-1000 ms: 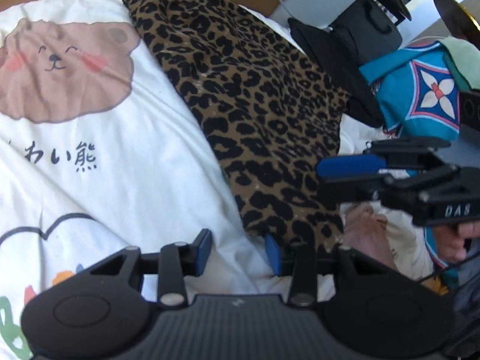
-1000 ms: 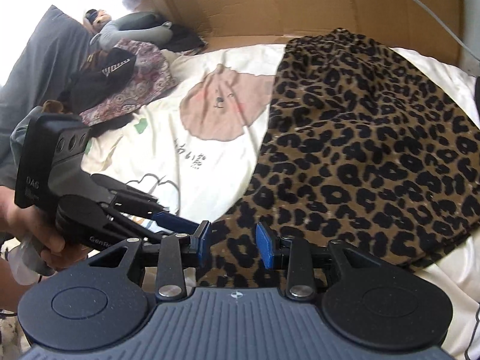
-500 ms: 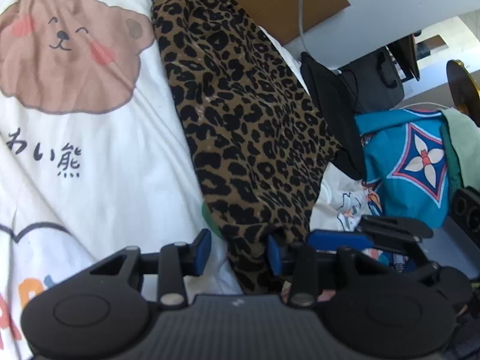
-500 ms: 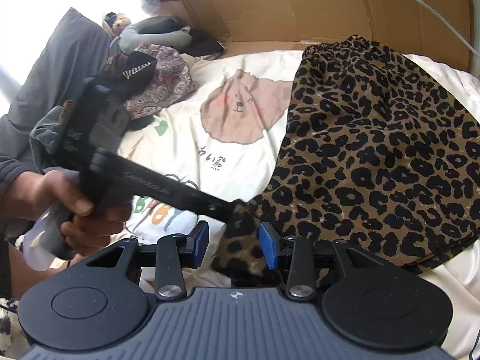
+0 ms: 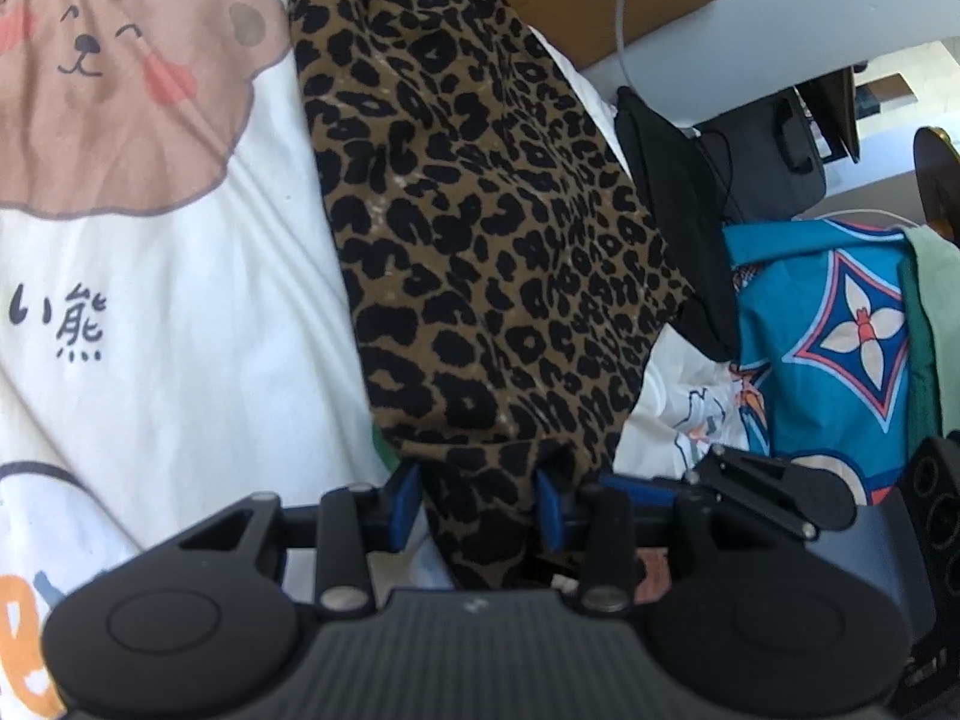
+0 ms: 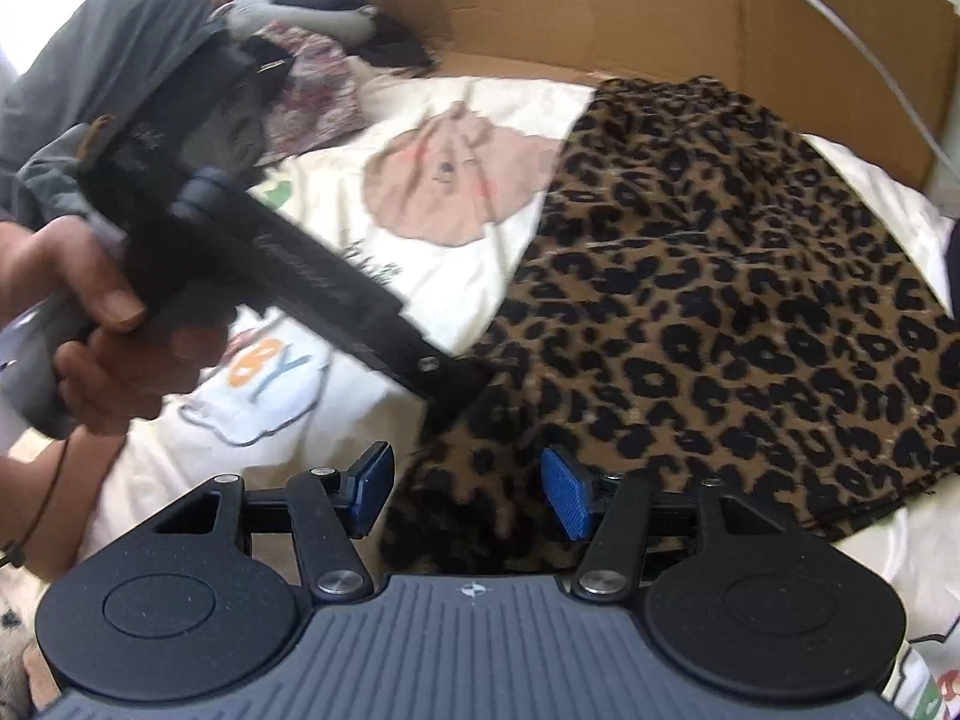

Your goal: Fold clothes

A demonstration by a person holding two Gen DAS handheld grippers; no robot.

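At the bottom centre of the left wrist view, the left gripper [image 5: 477, 507] has its blue-padded fingers spread apart, with a bunched corner of the brown, black-spotted leopard-print garment [image 5: 480, 252] hanging between them; whether the pads pinch the cloth cannot be told. Just right of it, in the lower right of that frame, the black linkage of the right gripper [image 5: 774, 492] reaches in toward the same corner.

In the right wrist view, the right gripper [image 6: 468, 489] sits at the bottom centre with its blue pads wide apart, the near edge of the leopard-print garment [image 6: 720, 312] lying between and below them. From the left of that frame a hand [image 6: 90, 324] holds the left gripper [image 6: 450, 381], blurred, its dark tip meeting the garment's left edge.

The garment stretches away up the middle of both frames across a white bed sheet printed with a brown cartoon bear [image 5: 120, 90]. Farther right in the left wrist view lies a teal cloth with a flower-in-diamond pattern [image 5: 840, 324]. A brown cardboard sheet [image 6: 660, 12] stands along the top of the right wrist view.
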